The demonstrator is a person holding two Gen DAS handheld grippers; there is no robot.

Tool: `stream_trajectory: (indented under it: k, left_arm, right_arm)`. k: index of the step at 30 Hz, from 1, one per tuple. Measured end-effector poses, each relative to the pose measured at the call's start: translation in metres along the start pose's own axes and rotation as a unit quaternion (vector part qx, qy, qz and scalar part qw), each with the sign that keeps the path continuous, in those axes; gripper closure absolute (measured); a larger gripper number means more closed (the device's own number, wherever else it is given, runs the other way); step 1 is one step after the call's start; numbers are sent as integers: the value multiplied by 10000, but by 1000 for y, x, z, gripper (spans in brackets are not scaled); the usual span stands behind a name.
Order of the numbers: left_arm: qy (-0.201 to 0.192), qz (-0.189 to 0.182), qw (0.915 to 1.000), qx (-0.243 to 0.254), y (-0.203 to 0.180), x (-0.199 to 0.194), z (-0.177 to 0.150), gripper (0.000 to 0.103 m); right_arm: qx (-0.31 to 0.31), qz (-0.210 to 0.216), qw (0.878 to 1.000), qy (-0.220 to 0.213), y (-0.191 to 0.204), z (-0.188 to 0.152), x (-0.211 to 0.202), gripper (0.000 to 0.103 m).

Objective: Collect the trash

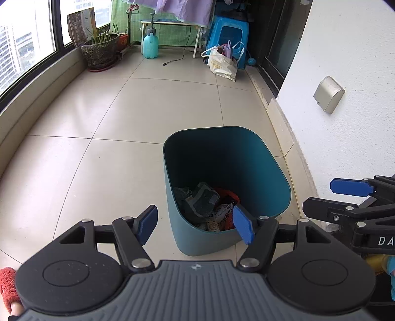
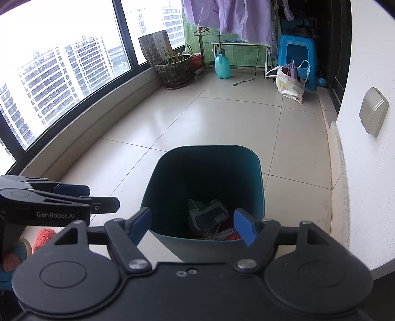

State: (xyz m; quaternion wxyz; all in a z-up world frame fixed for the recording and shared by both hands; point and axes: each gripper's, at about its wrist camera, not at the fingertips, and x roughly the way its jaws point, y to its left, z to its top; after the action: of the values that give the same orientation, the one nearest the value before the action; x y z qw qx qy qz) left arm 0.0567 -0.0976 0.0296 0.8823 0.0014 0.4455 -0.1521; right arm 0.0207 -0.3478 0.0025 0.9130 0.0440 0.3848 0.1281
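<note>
Two black hand-held grippers with blue pads, left gripper and right gripper, hover released and empty above a teal plastic bin holding crumpled wrappers. Drop seems done; next needs more litter.

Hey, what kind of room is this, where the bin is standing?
Most likely an enclosed apartment balcony, high up. A curved window looks out on tower blocks, laundry hangs above, and a potted plant and spray bottle stand on the tiled floor beyond the bin.
</note>
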Motion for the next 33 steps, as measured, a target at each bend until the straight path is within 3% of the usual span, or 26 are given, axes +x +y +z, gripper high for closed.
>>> stream_trajectory:
  k: [5, 12, 24, 33]
  left_arm:
    - [-159, -81, 9998, 20, 4, -15, -13, 31]
    - [-392, -25, 9992, -55, 12, -28, -30, 26]
    - [-477, 57, 9987, -194, 25, -22, -48, 26]
    - [-591, 144, 9979, -212, 27, -19, -49, 26]
  right_arm:
    - [-114, -10, 9996, -271, 16, -13, -13, 21]
    - [-124, -135, 9971, -740, 27, -27, -21, 0]
    - [25, -286, 9922, -1214, 26, -31, -12, 0]
    - [-10, -292, 9931, -1132, 31, -38, -2, 0]
